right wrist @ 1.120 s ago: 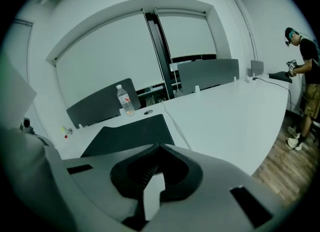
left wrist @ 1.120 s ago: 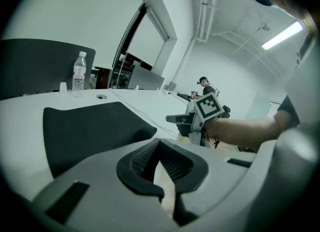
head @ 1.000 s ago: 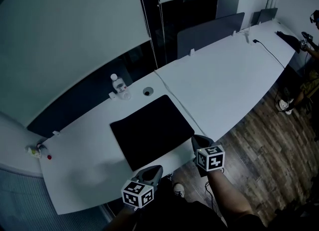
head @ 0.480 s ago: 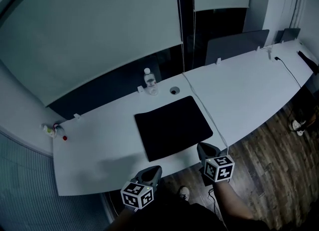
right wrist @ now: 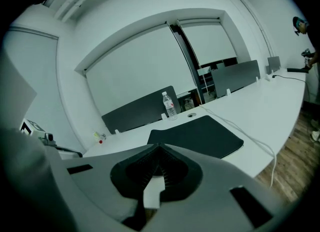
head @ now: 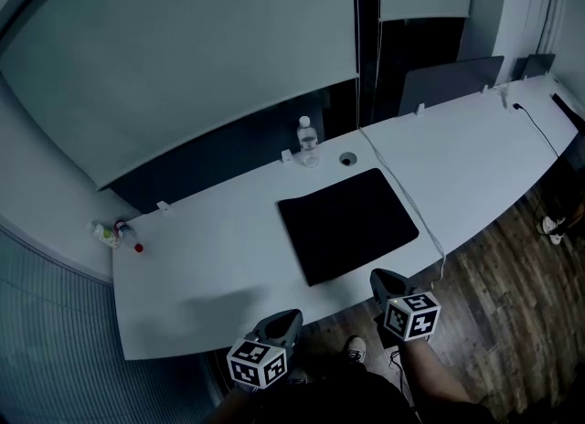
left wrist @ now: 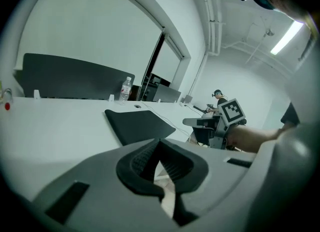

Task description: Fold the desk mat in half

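The black desk mat (head: 347,224) lies flat and unfolded on the white desk (head: 210,267), close to its front edge. Both grippers hang below that edge, off the desk and apart from the mat. My left gripper (head: 284,317) is shut and holds nothing; its view shows the mat (left wrist: 137,124) ahead and my right gripper (left wrist: 194,122) to the right. My right gripper (head: 380,278) is shut and holds nothing too; the mat (right wrist: 197,136) lies just ahead of its jaws, untouched.
A water bottle (head: 308,142) and a cable hole (head: 347,158) sit behind the mat. A white cable (head: 413,205) runs along the mat's right side and over the desk edge. Small items (head: 111,232) stand far left. Dark divider panels (head: 448,82) line the back. Wooden floor (head: 512,303) lies below.
The head view has swung, so the desk and mat now sit further right and higher in the frame. Both grippers stay shut below the front edge, the right one slightly lower.
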`<state>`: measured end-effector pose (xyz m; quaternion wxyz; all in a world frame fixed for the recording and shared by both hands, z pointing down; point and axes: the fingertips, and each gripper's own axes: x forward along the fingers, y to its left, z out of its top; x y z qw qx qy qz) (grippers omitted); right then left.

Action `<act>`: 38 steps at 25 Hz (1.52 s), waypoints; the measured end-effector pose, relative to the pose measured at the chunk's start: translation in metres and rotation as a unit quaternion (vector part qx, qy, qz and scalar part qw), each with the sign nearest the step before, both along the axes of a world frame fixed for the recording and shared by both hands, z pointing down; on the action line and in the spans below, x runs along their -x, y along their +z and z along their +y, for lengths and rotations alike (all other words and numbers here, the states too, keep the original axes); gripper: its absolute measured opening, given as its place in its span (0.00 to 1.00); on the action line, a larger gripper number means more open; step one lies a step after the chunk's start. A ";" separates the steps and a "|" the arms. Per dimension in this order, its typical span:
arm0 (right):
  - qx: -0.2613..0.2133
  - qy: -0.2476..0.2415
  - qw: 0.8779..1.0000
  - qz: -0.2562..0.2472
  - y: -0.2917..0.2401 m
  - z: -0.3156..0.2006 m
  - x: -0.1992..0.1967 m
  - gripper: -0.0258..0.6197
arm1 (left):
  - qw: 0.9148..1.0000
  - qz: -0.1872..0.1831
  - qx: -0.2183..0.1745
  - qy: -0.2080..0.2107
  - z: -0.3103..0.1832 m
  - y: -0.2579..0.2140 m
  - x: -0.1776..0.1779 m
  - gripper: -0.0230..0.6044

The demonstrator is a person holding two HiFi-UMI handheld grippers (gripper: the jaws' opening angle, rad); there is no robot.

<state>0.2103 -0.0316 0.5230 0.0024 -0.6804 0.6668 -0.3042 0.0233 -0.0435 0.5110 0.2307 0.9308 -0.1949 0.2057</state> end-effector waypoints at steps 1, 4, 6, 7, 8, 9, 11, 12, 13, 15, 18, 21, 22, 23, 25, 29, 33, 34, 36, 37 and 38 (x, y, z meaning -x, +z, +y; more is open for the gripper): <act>0.000 0.002 1.000 0.001 -0.001 0.001 0.010 0.08 | 1.000 0.001 0.001 0.003 0.000 0.001 0.009 0.05; 0.001 0.007 1.000 0.004 -0.007 0.006 0.042 0.08 | 1.000 0.005 0.006 0.011 -0.001 0.003 0.036 0.05; 0.003 0.009 1.000 0.006 -0.009 0.013 0.064 0.08 | 1.000 0.008 0.007 0.017 -0.001 0.004 0.051 0.05; 0.004 0.010 1.000 0.008 -0.010 0.016 0.074 0.08 | 1.000 0.010 0.007 0.020 -0.001 0.004 0.058 0.05; 0.004 0.012 1.000 0.010 -0.010 0.020 0.084 0.08 | 1.000 0.012 0.007 0.022 -0.001 0.005 0.065 0.05; 0.005 0.013 1.000 0.014 -0.010 0.024 0.093 0.08 | 1.000 0.014 0.007 0.025 -0.001 0.005 0.071 0.05; 0.008 0.015 0.999 0.028 -0.008 0.033 0.110 0.08 | 0.999 0.017 0.008 0.033 0.002 0.007 0.082 0.05; 0.010 0.015 0.999 0.034 -0.007 0.037 0.119 0.08 | 0.999 0.018 0.009 0.037 0.004 0.008 0.087 0.05; 0.010 0.015 0.999 0.036 -0.006 0.042 0.128 0.08 | 0.999 0.019 0.009 0.042 0.007 0.008 0.091 0.05; 0.010 0.015 0.999 0.036 -0.006 0.051 0.145 0.08 | 0.998 0.020 0.010 0.051 0.013 0.009 0.097 0.05; 0.009 0.019 0.999 0.036 -0.006 0.061 0.165 0.08 | 0.998 0.020 0.012 0.066 0.021 0.011 0.108 0.05; 0.007 0.029 0.999 0.034 -0.003 0.070 0.178 0.08 | 0.997 0.015 0.014 0.080 0.029 0.016 0.118 0.05; 0.006 0.034 0.999 0.033 -0.003 0.073 0.181 0.08 | 0.996 0.014 0.014 0.085 0.031 0.018 0.121 0.05; 0.005 0.039 0.999 0.032 -0.002 0.076 0.183 0.08 | 0.996 0.012 0.014 0.089 0.033 0.020 0.123 0.05; 0.004 0.048 0.998 0.029 0.000 0.082 0.188 0.08 | 0.995 0.011 0.014 0.096 0.037 0.022 0.126 0.05; 0.004 0.060 0.998 0.026 0.004 0.094 0.195 0.08 | 0.994 0.008 0.016 0.111 0.046 0.026 0.130 0.05; 0.004 0.062 0.998 0.028 0.005 0.102 0.203 0.08 | 0.993 0.011 0.013 0.120 0.051 0.027 0.135 0.05; 0.004 0.062 0.998 0.028 0.005 0.103 0.205 0.08 | 0.993 0.012 0.013 0.120 0.051 0.026 0.136 0.05; 0.004 0.062 0.998 0.029 0.005 0.103 0.208 0.08 | 0.993 0.012 0.012 0.119 0.050 0.025 0.139 0.05; 0.004 0.062 0.998 0.030 0.004 0.102 0.209 0.08 | 0.993 0.012 0.012 0.118 0.049 0.025 0.140 0.05; 0.003 0.061 0.998 0.030 0.003 0.101 0.210 0.08 | 0.993 0.013 0.012 0.116 0.048 0.025 0.141 0.05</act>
